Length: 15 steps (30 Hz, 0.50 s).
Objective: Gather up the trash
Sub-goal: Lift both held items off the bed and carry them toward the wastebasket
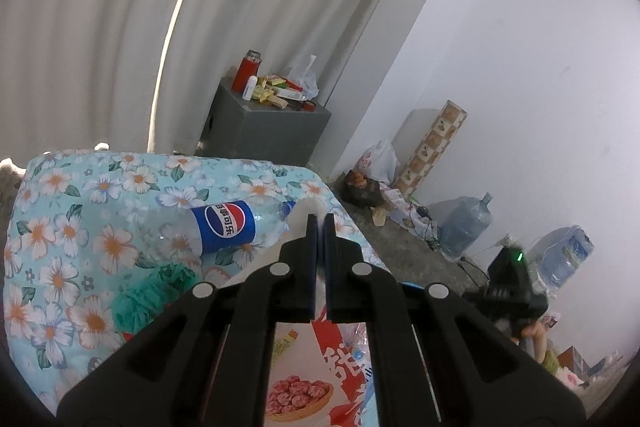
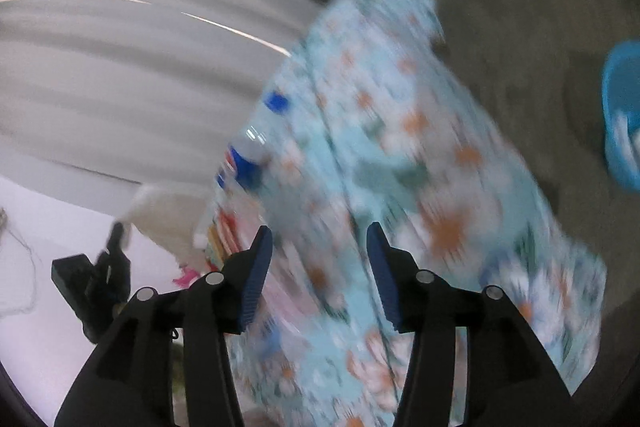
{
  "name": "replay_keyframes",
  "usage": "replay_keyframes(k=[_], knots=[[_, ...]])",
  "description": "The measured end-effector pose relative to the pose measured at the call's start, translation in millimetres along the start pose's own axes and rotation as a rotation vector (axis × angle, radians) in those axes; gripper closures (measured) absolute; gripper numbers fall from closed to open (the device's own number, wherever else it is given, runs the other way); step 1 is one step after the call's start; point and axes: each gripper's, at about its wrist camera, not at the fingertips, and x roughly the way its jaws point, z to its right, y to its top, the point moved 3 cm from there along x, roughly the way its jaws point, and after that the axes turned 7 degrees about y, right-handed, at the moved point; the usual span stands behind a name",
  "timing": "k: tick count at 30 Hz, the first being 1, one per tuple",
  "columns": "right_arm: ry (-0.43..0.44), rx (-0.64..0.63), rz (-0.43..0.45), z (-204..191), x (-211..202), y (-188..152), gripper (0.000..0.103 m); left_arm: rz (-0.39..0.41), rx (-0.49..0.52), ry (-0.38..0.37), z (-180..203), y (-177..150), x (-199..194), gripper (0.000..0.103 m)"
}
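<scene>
An empty Pepsi bottle lies on its side on a floral cloth. A crumpled green wrapper sits just in front of it. My left gripper is shut on the rim of a white and red printed plastic bag, which hangs below the fingers at the cloth's right edge. The right wrist view is blurred. My right gripper stands open over the floral cloth with nothing between its fingers. The Pepsi bottle shows ahead of it to the left.
A grey cabinet with a red flask and small clutter stands by the curtain. Water jugs, bags and cables line the white wall on the concrete floor. A blue bin stands on the floor right of the cloth.
</scene>
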Motion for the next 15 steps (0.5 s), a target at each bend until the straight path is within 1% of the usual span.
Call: replay_keyframes(k=[3, 5, 7, 8, 10, 15], knots=[[0.054, 0.069, -0.027, 17.4, 7.2, -17.1, 0.051, -0.008, 0.004, 0.005, 2.2, -1.4, 2.8, 0.102], [0.096, 0.081, -0.028, 21.1, 11.7, -26.8, 0.05, -0.011, 0.008, 0.009, 4.5, -2.0, 2.8, 0.102], [0.16, 0.08, -0.016, 19.0, 16.2, -35.3, 0.048, -0.01, 0.008, 0.011, 5.4, -2.1, 3.0, 0.102], [0.178, 0.079, -0.015, 17.7, 15.8, -37.9, 0.046, -0.011, 0.008, 0.012, 5.5, -2.0, 3.0, 0.102], [0.216, 0.08, -0.011, 14.0, 19.9, -42.4, 0.045, -0.009, 0.007, 0.014, 6.0, -2.0, 2.3, 0.102], [0.296, 0.064, 0.043, 10.0, 9.2, -46.1, 0.041, -0.005, 0.013, 0.01, 5.7, -1.3, 3.3, 0.102]])
